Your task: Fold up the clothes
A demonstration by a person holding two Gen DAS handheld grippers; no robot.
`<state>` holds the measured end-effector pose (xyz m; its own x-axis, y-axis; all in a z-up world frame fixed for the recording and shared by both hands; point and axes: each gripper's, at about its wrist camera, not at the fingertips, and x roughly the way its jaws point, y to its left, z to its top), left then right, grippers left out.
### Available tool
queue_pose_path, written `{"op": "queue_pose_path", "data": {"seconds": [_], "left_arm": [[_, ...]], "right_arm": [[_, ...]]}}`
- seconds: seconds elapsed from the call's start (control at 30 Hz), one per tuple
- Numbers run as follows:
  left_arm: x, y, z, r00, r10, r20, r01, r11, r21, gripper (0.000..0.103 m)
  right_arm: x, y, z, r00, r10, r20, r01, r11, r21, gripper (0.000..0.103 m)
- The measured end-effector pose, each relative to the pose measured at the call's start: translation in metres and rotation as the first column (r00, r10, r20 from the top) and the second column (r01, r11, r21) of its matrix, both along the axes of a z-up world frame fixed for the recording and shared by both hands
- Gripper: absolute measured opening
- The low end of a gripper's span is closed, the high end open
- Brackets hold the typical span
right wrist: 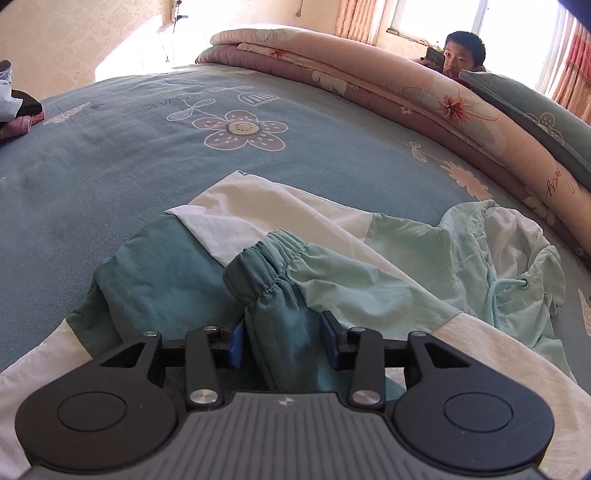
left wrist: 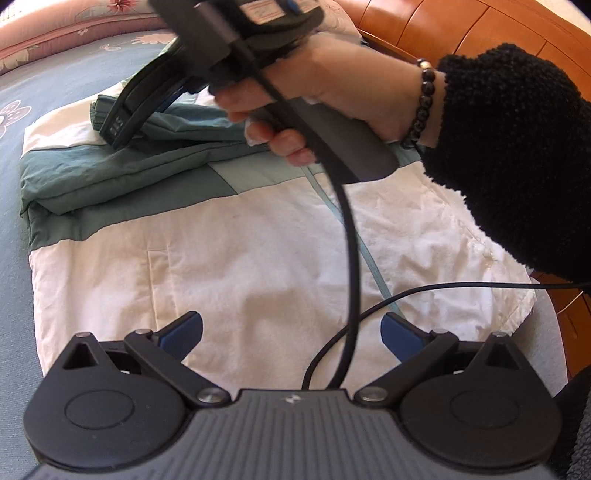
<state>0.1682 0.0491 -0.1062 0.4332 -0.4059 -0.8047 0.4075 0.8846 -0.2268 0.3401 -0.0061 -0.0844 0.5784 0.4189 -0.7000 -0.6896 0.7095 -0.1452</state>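
Observation:
A white, teal and mint jacket (left wrist: 229, 251) lies flat on the bed. Its teal sleeve (right wrist: 280, 314), with an elastic cuff (right wrist: 273, 254), is folded across the body. My right gripper (right wrist: 282, 341) stands over that sleeve; the cloth runs between the blue pads (right wrist: 236, 345), which do not squeeze it. The left wrist view shows a hand holding that right gripper (left wrist: 118, 125) down on the folded sleeve (left wrist: 122, 173). Over the white lower part of the jacket, my left gripper (left wrist: 291, 328) is open wide with nothing between its fingers. The mint hood (right wrist: 509, 251) lies crumpled at the right.
The bed has a blue flowered sheet (right wrist: 155, 155). A folded pink quilt (right wrist: 369, 81) and a green pillow (right wrist: 535, 114) line the far side, with a person behind them. Other clothes (right wrist: 14, 107) sit at far left. A wooden bed frame (left wrist: 461, 26) lies at the right. A black cable (left wrist: 349, 229) hangs across the jacket.

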Motion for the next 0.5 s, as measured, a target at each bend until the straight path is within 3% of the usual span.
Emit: {"op": "queue_pose_path", "data": {"seconds": [0.13,0.27,0.5], "left_arm": [[0.001,-0.003,0.003,1.0,0.0,0.01,0.0,1.0,0.019,0.102],[0.002,-0.011,0.006,1.0,-0.015,0.024,0.014,0.999,0.043,0.102],[0.007,-0.031,0.024,0.997,-0.062,0.051,0.06,0.997,0.038,0.102]], "right_arm": [[-0.007,-0.053,0.033,0.999,-0.034,0.004,0.033,0.997,0.073,0.061],[-0.008,-0.128,0.052,0.985,-0.17,0.011,0.169,0.981,0.091,0.065],[-0.021,-0.23,0.03,0.931,-0.365,-0.004,0.365,0.931,0.001,0.065]]}}
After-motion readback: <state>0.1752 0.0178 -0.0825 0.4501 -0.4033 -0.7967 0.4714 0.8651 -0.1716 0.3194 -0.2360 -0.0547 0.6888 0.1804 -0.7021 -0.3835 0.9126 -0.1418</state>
